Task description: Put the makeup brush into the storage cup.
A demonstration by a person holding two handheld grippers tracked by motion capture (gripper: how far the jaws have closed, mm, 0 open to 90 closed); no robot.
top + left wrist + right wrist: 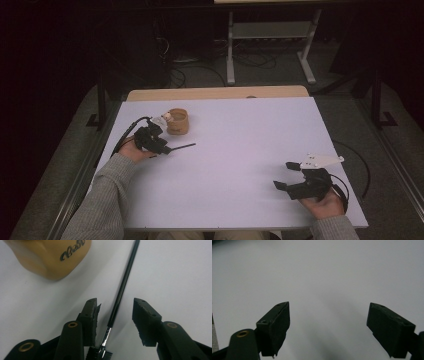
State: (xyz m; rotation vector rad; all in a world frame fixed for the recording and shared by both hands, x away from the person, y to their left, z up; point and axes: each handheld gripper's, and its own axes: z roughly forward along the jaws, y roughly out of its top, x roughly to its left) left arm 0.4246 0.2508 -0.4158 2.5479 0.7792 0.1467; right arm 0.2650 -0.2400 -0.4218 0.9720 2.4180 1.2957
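A thin black brush (pixel 122 287) with a silver ferrule lies on the white worktop (pixel 240 145), left of centre in the high view. It lies between the parted, untouching jaws of the left tool (pixel 115 315). At upper left stands a tan cup (pixel 50 257) with dark script lettering, not legible. The right tool (pixel 328 327), lower right, gapes wide over bare worktop.

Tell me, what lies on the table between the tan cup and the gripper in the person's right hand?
Nothing: in the high view only bare white table stretches from the tan cup to the right gripper. The thin black brush lies nearer the cup, below it.
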